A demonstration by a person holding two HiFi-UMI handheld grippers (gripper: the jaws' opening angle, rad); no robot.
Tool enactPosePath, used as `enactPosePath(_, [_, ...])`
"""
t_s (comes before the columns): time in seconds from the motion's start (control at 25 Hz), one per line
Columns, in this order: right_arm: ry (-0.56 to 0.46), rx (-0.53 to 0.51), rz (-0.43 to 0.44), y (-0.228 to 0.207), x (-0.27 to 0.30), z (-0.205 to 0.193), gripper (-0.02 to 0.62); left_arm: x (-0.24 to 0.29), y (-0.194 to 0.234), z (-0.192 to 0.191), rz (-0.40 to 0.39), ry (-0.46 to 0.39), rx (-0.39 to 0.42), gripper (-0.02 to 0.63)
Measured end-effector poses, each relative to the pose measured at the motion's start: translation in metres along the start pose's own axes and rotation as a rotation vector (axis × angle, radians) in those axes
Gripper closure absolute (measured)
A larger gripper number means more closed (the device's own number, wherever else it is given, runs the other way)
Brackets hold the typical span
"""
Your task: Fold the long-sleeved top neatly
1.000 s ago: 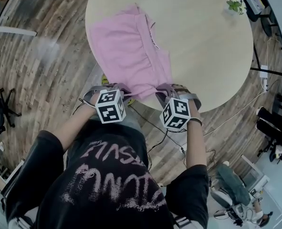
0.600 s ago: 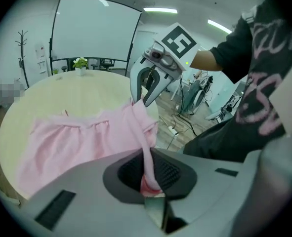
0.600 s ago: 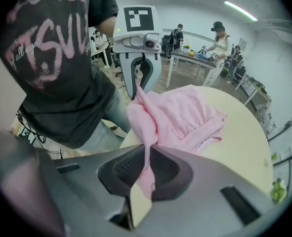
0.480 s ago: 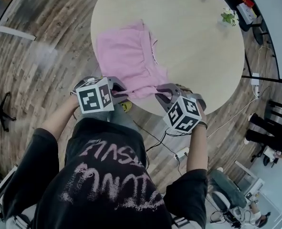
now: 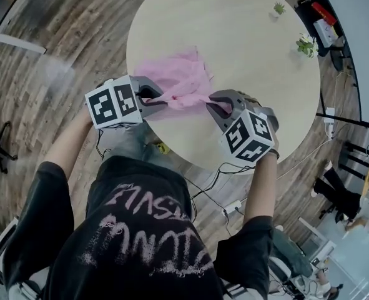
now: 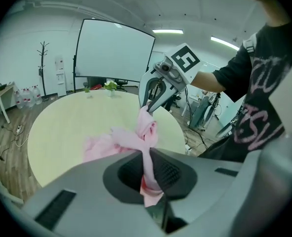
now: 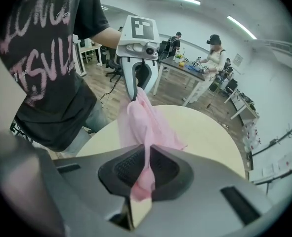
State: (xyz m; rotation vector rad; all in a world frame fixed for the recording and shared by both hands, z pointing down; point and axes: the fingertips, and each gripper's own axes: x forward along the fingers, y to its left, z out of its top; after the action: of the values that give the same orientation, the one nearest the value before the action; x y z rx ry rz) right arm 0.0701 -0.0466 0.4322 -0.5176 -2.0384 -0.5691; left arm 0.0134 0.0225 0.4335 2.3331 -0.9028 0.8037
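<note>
- Cloth of the long-sleeved top (image 5: 179, 80) is held at two points. The left gripper (image 5: 154, 99) is clamped on its near-left end and the right gripper (image 5: 214, 104) on its near-right end, with pink fabric bunched between both sets of pads.
- Near edge is raised and strung between the grippers. The far part lies crumpled on the round table (image 5: 259, 61), left of centre.
- Step, as judged: carrying the near edge over toward the far edge for a half fold.
- To do it well: hold both grippers level and evenly apart so the edge is taut, lay near corners onto far corners, and let go only once the cloth lies flat.
- Risk: a slack middle sags and the fold creases.
</note>
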Motion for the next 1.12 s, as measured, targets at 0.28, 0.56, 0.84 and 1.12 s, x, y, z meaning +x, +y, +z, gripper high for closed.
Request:
enactPosePath(0.28, [0.030,0.008,0.027,-0.074,0.050,0.023,0.554,-0.015,0.094,-0.021,-0.005,-0.022,-0.089,0.569])
enactPosePath(0.56, [0.055,0.057,0.092,-0.125,0.127,0.029,0.546,-0.006,0.166,-0.067,-0.046,0.000,-0.207,0.569])
enactPosePath(0.84, [0.068,0.076,0.014,-0.147,0.189,0.020,0.497,0.013,0.189,-0.106,-0.059,0.038,-0.231,0.557])
enactPosePath(1.12, [0.009,0.181,-0.100,-0.162,0.195,0.020,0.423,0.018,0.192,-0.111,-0.009,0.094,-0.082,0.518])
